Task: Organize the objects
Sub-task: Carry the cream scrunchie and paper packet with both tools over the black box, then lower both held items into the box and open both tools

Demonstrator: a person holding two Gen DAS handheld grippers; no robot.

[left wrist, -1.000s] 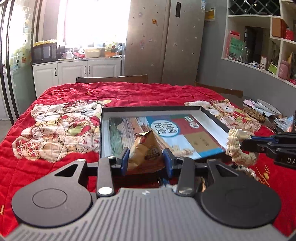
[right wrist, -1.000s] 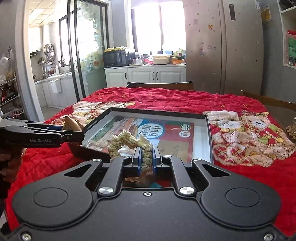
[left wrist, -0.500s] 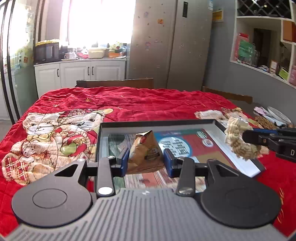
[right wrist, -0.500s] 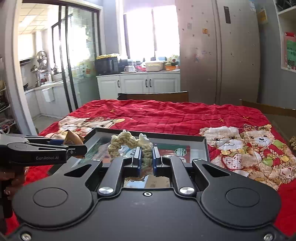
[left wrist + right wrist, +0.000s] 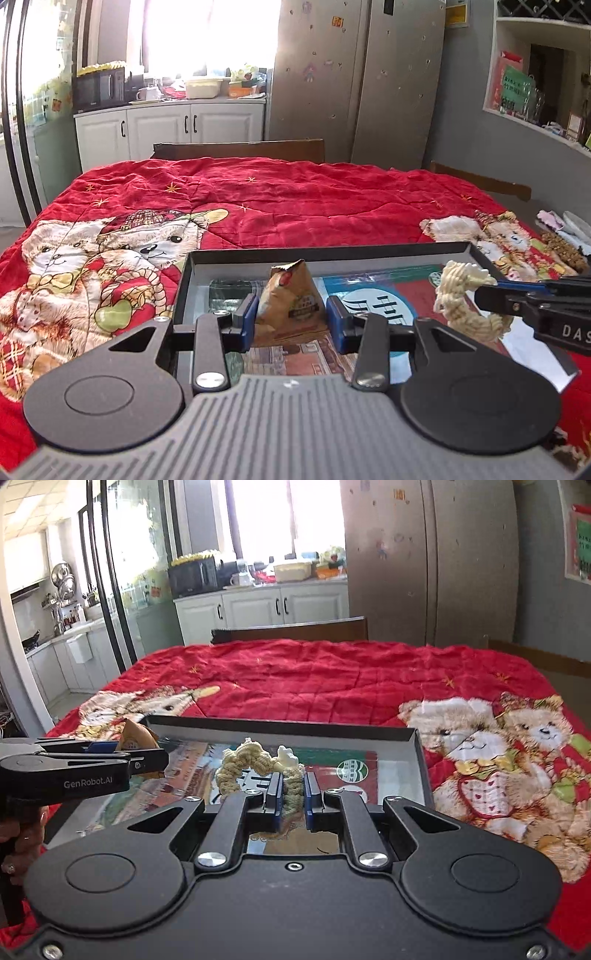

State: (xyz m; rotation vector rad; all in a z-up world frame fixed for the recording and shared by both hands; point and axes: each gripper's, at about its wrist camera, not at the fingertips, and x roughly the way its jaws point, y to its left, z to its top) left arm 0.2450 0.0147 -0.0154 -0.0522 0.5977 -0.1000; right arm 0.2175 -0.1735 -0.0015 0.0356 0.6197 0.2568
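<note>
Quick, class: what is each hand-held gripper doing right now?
Left hand-held gripper: closed on the snack bag.
Right hand-held gripper: closed on the rope ring.

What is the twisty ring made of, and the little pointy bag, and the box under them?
The twisty ring looks like soft cream cotton rope: you can see knotted, fuzzy strands. The pointy bag seems to be crinkly brown paper or foil with a matte, creased skin and a printed label; which one is hard to tell. The box looks like stiff black cardboard with thin straight walls and a glossy printed floor.
</note>
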